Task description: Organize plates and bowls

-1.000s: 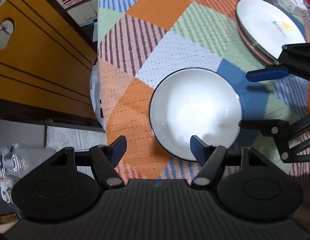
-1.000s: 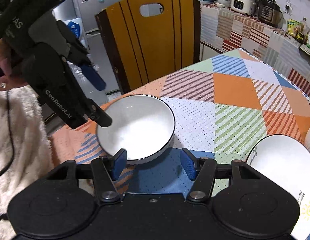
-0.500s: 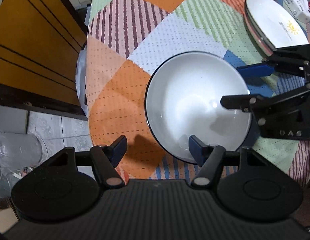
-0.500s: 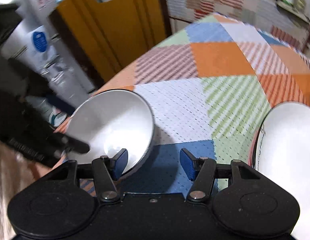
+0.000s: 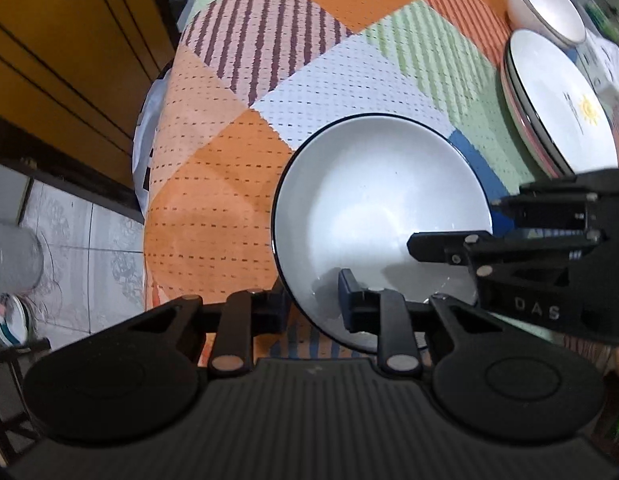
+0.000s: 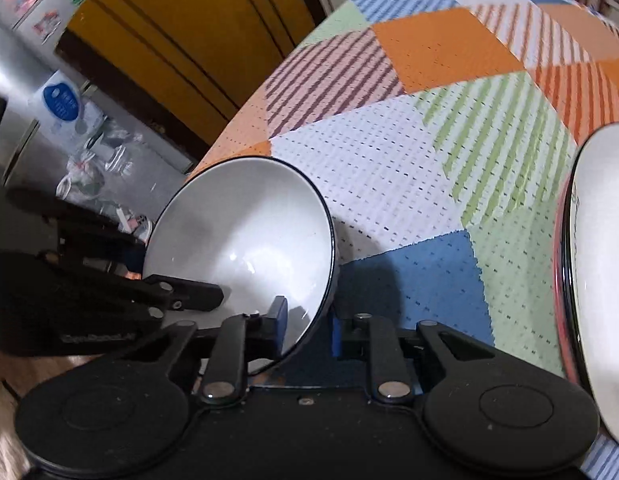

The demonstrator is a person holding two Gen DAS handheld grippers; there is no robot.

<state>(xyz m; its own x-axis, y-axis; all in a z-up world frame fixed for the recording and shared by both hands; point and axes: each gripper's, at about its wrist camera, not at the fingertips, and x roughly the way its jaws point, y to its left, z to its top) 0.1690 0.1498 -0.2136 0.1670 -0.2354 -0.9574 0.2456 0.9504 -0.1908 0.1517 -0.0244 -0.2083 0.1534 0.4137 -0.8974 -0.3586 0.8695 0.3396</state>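
white bowl is clamped by both: left gripper pinches its six o'clock rim, right gripper its three o'clock rim; plate stack lies at two o'clock.

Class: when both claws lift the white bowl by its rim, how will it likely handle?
The bowl looks glazed and glossy, so probably slippery in the left claw and right claw. It seems rigid, likely breakable if dropped. It already appears tilted, so it may swing.
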